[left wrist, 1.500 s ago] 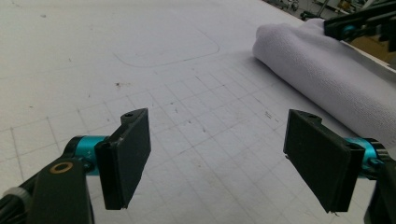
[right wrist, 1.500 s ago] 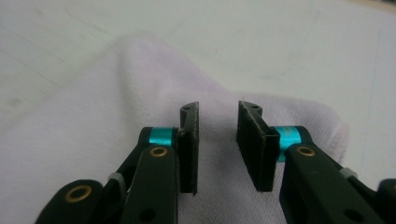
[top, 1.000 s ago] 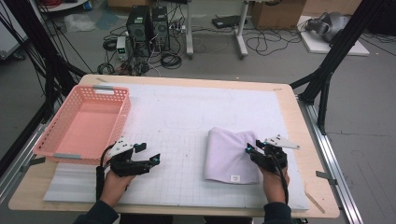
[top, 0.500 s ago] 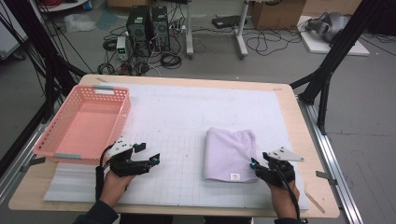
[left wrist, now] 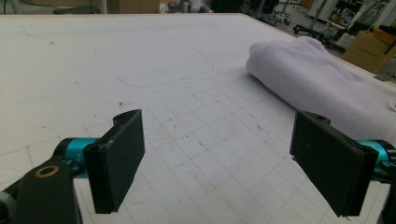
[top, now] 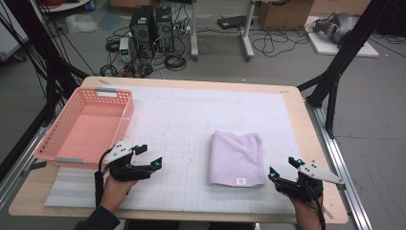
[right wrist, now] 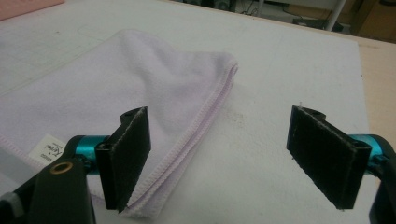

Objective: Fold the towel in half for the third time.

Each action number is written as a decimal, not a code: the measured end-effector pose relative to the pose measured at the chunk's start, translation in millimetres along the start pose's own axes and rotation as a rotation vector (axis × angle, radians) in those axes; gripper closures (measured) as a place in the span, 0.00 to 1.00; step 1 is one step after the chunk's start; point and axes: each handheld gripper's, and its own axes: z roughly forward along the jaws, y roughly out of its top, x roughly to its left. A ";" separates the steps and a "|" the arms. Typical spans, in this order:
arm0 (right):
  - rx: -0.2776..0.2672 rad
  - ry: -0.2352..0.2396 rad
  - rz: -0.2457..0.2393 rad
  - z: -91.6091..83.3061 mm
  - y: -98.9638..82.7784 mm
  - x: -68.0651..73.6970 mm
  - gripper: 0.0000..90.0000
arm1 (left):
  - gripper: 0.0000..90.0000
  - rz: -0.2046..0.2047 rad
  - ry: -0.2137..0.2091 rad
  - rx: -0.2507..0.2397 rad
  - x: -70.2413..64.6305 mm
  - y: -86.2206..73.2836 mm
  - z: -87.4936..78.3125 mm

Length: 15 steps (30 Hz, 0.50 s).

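the folded lilac towel (top: 237,158) lies on the white mat (top: 182,120), its long axis running away from the person. the right gripper (top: 283,168) is just beside its near right corner, jaws just opened wide, nothing between them. the left gripper (top: 147,154), also wide and empty, is well apart to the left.

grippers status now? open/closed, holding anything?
Left hand-held gripper: open, empty, over the mat.
Right hand-held gripper: jaws just opened, nothing between them, beside the towel.
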 end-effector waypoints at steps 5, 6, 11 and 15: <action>0.008 0.002 0.005 3.4 -0.6 -2.4 0.21 | 0.20 -0.002 0.000 -0.006 1.0 0.6 -0.8; 0.009 0.001 0.005 2.9 -0.8 -2.5 0.21 | 0.20 -0.007 0.001 -0.007 0.8 0.6 -1.0; 0.012 -0.010 0.008 1.2 -2.1 -4.0 0.21 | 0.20 0.003 -0.001 -0.001 -0.6 0.5 -0.4; 0.023 -0.010 0.000 2.2 -2.8 -3.6 0.21 | 0.20 0.015 0.009 0.003 -2.6 0.1 0.3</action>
